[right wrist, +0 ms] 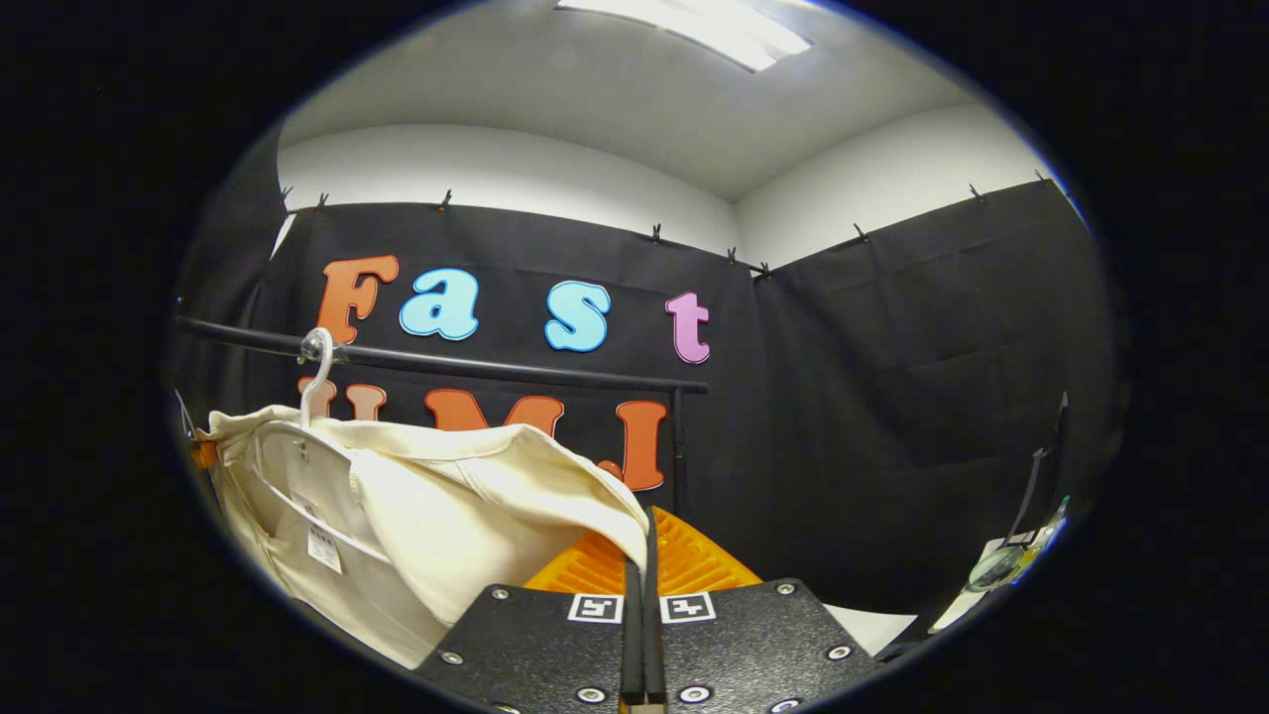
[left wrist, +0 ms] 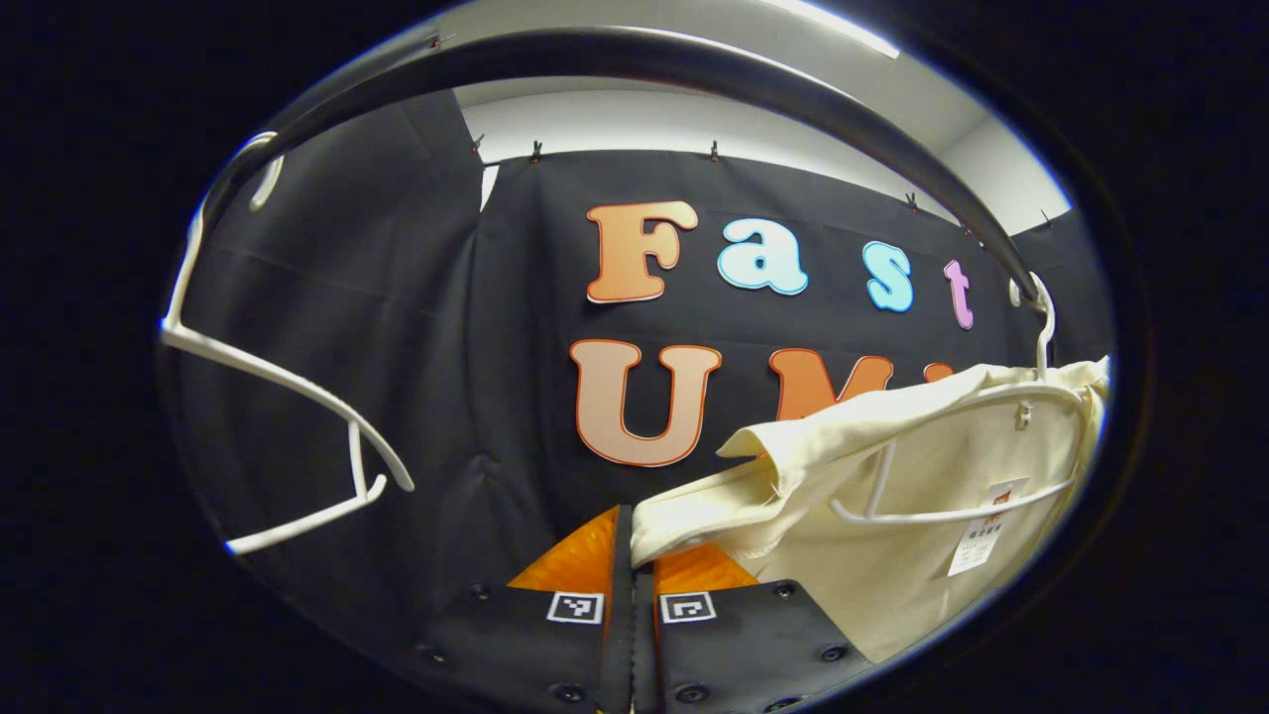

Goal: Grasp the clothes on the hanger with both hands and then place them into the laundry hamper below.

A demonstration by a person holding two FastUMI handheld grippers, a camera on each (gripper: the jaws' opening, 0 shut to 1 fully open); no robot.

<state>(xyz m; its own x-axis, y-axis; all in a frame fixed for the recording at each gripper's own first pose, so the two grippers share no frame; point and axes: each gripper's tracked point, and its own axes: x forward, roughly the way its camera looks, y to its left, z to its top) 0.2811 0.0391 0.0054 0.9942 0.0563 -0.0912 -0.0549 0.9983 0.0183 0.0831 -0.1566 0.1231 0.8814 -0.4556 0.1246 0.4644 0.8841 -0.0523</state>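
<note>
L gripper (left wrist: 632, 570): orange fingers pressed together w/ an edge of the cream garment (left wrist: 922, 476) pinched between them, cloth running up and to the right from the tips. R gripper (right wrist: 644, 560): fingers likewise closed on the garment's other edge, fabric draping off to the left. Garment hangs on a white hanger (left wrist: 952, 466), spread between both grippers; paper tag visible inside near the collar. Hanger's hook sits over the black rail (right wrist: 446, 362). In the left gripper view the rail arcs overhead, garment's hanger near its right end. A second white hanger (left wrist: 288, 397), bare, hangs near the rail's left end, well apart from the garment.
</note>
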